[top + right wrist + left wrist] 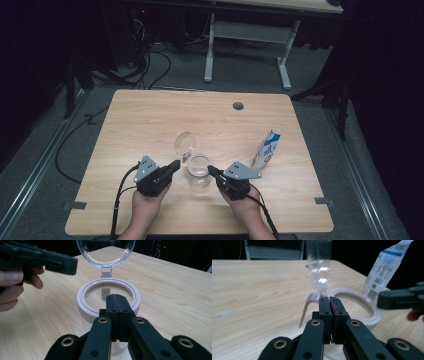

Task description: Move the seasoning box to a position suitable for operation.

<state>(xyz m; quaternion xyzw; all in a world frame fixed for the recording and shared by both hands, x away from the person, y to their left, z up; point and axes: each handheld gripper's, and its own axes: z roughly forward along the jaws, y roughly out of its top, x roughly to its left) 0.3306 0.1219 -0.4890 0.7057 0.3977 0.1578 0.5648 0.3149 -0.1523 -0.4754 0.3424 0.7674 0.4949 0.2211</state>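
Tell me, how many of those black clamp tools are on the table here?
2. The left gripper is left of the open-lidded clear jar, the right gripper just right of it, each held in a hand, jaws shut.

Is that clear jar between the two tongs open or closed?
Open. The jar has its hinged clear lid flipped up behind the pale rim, so its mouth is uncovered. Both tongs sit shut beside it.

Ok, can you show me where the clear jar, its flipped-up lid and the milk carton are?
clear jar (82, 303), right gripper view, on its pale rim.
lid (185, 143), high view, middle of the clear open lid.
milk carton (266, 150), high view, on its front face.
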